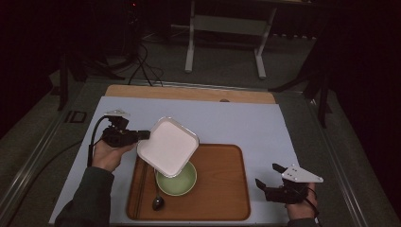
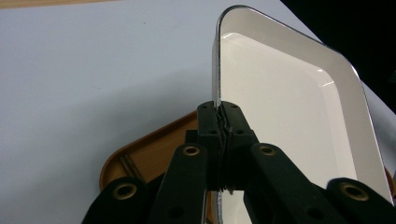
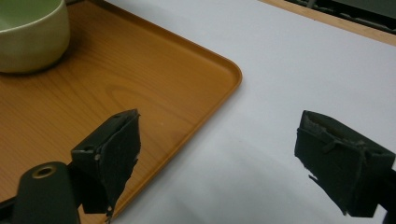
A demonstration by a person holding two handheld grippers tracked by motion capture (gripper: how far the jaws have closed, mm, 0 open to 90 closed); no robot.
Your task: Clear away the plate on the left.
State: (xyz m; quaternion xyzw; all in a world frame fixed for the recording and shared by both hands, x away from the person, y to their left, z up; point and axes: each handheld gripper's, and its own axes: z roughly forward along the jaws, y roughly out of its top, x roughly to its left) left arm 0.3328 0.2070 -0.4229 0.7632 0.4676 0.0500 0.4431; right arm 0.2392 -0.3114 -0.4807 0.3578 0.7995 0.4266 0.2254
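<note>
I am holding the white square plate tilted above the green bowl, centre of the high view, over the wooden tray. My left gripper is clamping the plate's rim. A dark spoon is lying lower left of the bowl. My right gripper is hanging wide apart, lower right.

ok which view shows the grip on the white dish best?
The left gripper view: the left gripper is shut on the rim of the white dish, seen close up. The high view shows the whole dish tilted above the green bowl, the clamp tiny. The right gripper view doesn't help here.
</note>
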